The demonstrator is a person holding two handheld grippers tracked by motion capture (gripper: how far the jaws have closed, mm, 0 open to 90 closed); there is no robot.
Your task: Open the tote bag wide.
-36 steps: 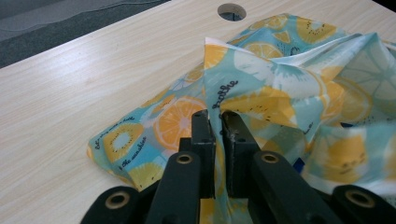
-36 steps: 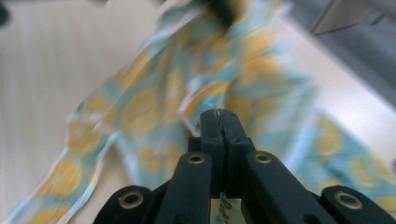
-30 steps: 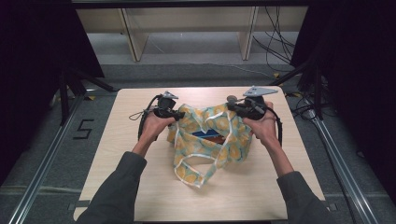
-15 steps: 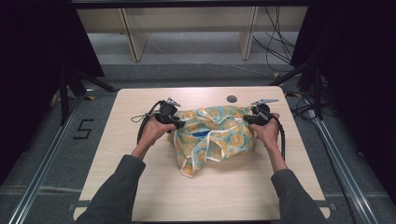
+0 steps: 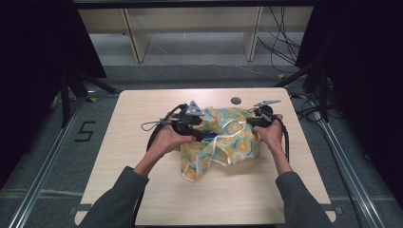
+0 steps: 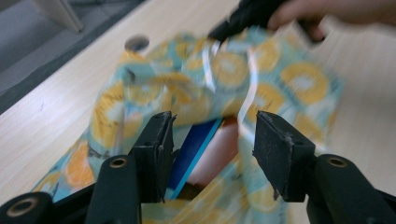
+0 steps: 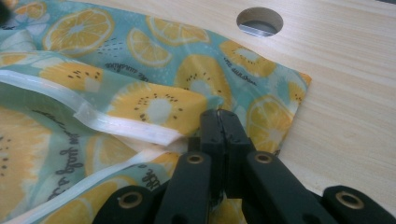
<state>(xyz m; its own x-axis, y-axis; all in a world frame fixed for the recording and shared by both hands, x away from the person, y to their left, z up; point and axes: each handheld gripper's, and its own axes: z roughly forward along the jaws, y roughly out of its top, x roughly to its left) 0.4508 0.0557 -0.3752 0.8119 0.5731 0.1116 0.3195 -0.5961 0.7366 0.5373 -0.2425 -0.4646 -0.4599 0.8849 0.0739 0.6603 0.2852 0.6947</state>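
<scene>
A teal fabric bag (image 5: 227, 142) printed with orange and kiwi slices lies crumpled on the wooden table (image 5: 142, 109). My left gripper (image 5: 205, 135) is open at the bag's left side. In the left gripper view its jaws (image 6: 212, 126) frame the bag's (image 6: 187, 84) mouth, where a blue-edged flat item (image 6: 196, 144) shows inside. My right gripper (image 5: 250, 122) is at the bag's upper right corner. In the right gripper view it (image 7: 219, 116) is shut on the fabric (image 7: 140, 46) next to the white trim (image 7: 121, 123).
A round cable hole (image 5: 236, 100) is in the table just behind the bag, also seen as the hole (image 7: 259, 21) close to my right gripper. Bare tabletop lies to the left and front. Shelving legs (image 5: 133, 33) and cables (image 5: 280, 42) are beyond the far edge.
The bag has sunk from held up to lying lower and flatter on the table. My left gripper has moved right to the bag's mouth. My right gripper has moved down and slightly right.
</scene>
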